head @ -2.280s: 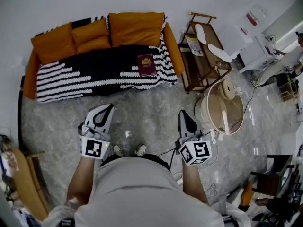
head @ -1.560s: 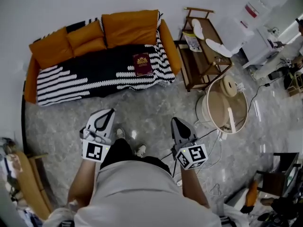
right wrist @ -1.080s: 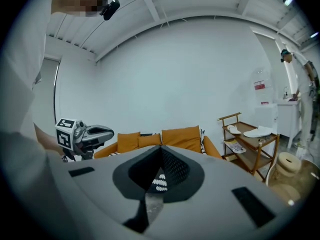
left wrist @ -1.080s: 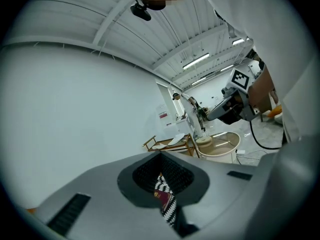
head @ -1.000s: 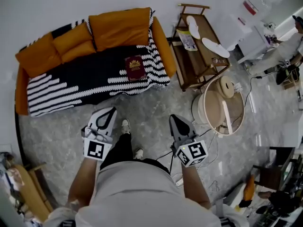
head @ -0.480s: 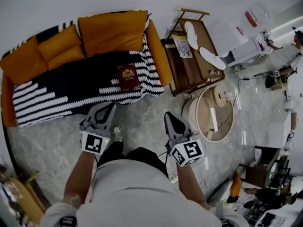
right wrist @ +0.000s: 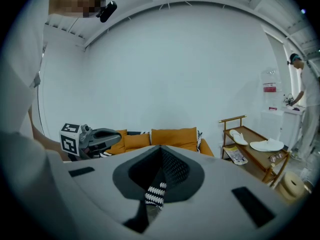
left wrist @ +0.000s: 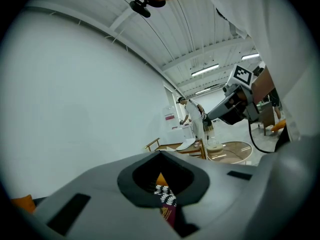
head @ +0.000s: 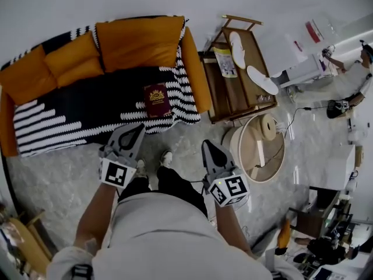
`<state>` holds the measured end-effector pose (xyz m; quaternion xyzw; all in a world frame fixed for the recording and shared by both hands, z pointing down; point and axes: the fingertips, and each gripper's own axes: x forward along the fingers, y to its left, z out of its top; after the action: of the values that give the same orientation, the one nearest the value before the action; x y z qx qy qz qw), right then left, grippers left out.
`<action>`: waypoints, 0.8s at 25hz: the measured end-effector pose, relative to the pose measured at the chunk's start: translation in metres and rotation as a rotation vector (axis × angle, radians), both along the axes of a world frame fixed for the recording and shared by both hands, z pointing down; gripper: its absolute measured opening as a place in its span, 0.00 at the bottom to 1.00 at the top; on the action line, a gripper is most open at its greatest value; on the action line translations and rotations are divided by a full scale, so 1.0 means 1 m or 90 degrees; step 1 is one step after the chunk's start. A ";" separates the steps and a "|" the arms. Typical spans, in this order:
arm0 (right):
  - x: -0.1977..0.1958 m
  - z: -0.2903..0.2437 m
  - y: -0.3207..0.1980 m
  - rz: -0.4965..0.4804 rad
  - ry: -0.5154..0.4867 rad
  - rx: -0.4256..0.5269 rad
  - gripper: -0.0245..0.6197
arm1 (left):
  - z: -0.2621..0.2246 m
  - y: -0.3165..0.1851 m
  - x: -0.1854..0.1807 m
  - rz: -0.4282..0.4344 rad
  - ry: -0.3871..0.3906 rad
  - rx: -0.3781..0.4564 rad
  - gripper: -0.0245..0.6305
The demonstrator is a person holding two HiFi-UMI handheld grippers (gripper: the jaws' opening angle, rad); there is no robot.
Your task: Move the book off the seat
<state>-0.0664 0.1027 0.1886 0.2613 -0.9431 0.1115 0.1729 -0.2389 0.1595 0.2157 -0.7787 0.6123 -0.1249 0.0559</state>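
Observation:
A maroon book (head: 156, 100) with a gold crest lies flat on the seat of an orange sofa (head: 194, 74), on a black and white striped blanket (head: 70, 118). My left gripper (head: 139, 128) is shut and empty; it hovers over the floor just in front of the seat edge, short of the book. In the left gripper view the book (left wrist: 167, 215) peeks through the gap below the closed left gripper (left wrist: 161, 153). My right gripper (head: 206, 143) is shut and empty, over the floor to the right of the seat; its view shows the right gripper (right wrist: 161, 148) aimed at the blanket's edge.
A low wooden rack (head: 220, 92) right of the sofa carries white slippers (head: 261, 79) and a magazine (head: 224, 61). A round beige tub (head: 275, 156) stands in front of it, with a cable on the floor. Orange cushions (head: 137, 39) line the sofa's back. A person (head: 349, 80) stands at far right.
The sofa and the book have come nearer: the person has stepped toward them and both grippers have moved forward to the seat edge. Both stay shut.

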 end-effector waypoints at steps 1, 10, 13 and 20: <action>-0.003 0.001 -0.006 -0.005 -0.004 -0.001 0.07 | 0.002 -0.002 0.000 -0.005 0.000 -0.001 0.06; -0.024 0.023 -0.064 -0.101 0.009 -0.012 0.07 | -0.005 -0.038 -0.022 -0.065 -0.054 -0.008 0.06; -0.036 0.055 -0.071 -0.164 0.031 -0.063 0.07 | -0.001 -0.050 -0.026 -0.076 -0.060 -0.017 0.06; -0.054 0.154 -0.090 -0.242 0.081 -0.140 0.07 | 0.068 -0.051 -0.020 -0.098 -0.033 -0.099 0.06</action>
<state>-0.1207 0.0130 0.3426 0.0648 -0.9446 0.1625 0.2777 -0.2584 0.1090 0.2837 -0.7281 0.6569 -0.1961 0.0018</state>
